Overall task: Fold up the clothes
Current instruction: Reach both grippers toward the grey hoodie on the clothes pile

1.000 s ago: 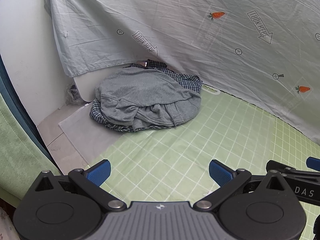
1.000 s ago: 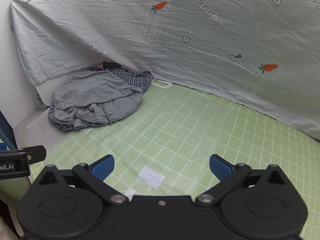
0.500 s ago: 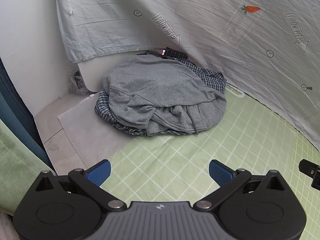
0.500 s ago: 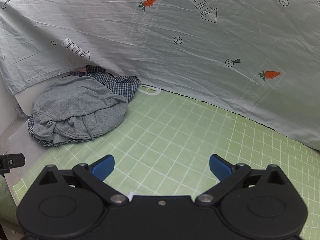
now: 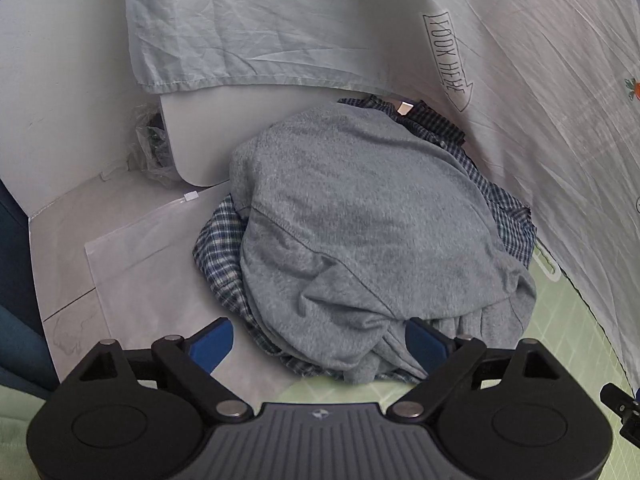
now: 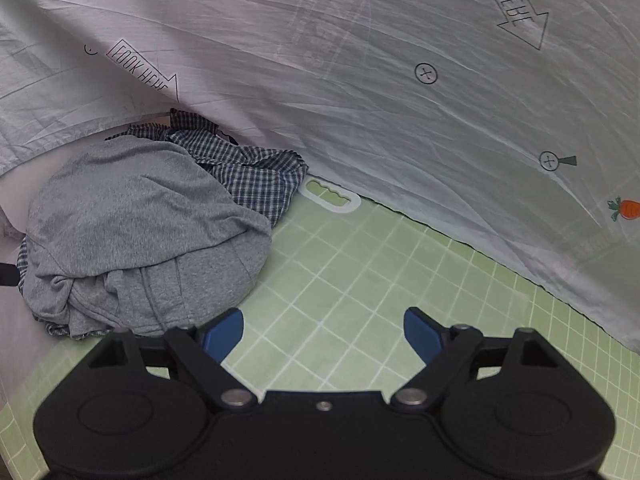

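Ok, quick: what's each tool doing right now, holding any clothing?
Left tool: jaws closing around the crumpled grey knit sweatshirt, not gripping yet.
Right tool: jaws closing, nothing between them, over the green grid mat.

free: green mat (image 6: 360,280) | blocked: clothes pile (image 5: 360,220), hanging sheet (image 6: 360,100) behind

A green mat (image 6: 360,280) with a white grid covers the surface. At its far left a blue checked shirt (image 6: 256,176) lies crumpled on it, partly over a clear plastic bag (image 5: 152,256), with a grey sweatshirt (image 5: 360,216) heaped on top.
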The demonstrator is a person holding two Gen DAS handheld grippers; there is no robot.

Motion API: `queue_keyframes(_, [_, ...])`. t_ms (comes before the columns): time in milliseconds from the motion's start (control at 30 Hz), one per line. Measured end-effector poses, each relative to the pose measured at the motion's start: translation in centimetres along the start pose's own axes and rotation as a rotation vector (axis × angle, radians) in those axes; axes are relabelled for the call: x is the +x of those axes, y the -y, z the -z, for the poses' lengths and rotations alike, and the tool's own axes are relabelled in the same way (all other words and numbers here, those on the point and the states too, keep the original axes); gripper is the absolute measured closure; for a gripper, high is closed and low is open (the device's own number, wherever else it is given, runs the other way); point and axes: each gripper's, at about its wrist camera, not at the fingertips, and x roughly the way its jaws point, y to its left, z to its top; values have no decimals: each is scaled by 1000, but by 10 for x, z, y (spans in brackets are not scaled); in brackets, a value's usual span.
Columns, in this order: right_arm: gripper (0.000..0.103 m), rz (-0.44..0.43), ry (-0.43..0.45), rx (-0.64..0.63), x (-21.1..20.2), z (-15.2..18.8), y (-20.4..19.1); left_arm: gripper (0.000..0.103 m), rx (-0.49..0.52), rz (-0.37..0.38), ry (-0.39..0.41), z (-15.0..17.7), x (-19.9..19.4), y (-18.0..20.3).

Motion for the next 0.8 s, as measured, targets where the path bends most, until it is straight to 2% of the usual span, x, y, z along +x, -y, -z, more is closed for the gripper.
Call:
queue_keyframes(133, [26,-33,-3,-53,50,-27,-29,31,-36,-21,31,-33,30,-13])
queue_keyframes(167, [30,-45,-4,-63,65,-36,-37,38,-49,-37,42,-41,38,-17])
queue_keyframes(233, [40,-82,-5,-74,89,-54,-49,43,-62,-64,46,-54,52,-23])
queue_keyframes(433, [53,-224,17,-84,145,-105,-87,42,-132,-95,61,-78,85,-43])
queue_keyframes(633, [52,-377,-21,-55,186,-136,-114,46,-169,-30,49,-83,106,-48])
queue_keyframes(700, [51,-393,-55,-54,197,-139,-118,58,-150,-14,49,-84,108,-45])
queue_keyframes(733, [52,-404,-67,-45,200,-140,-117,70,-151,1,47,-84,108,-44])
queue_keyframes(767, [56,-417,-77,-32,202,-140,-116,81,-151,16,46,-84,109,-42])
queue_keyframes(800, [60,-429,-83,-22,202,-141,-115,85,-148,24,46,-83,108,-39])
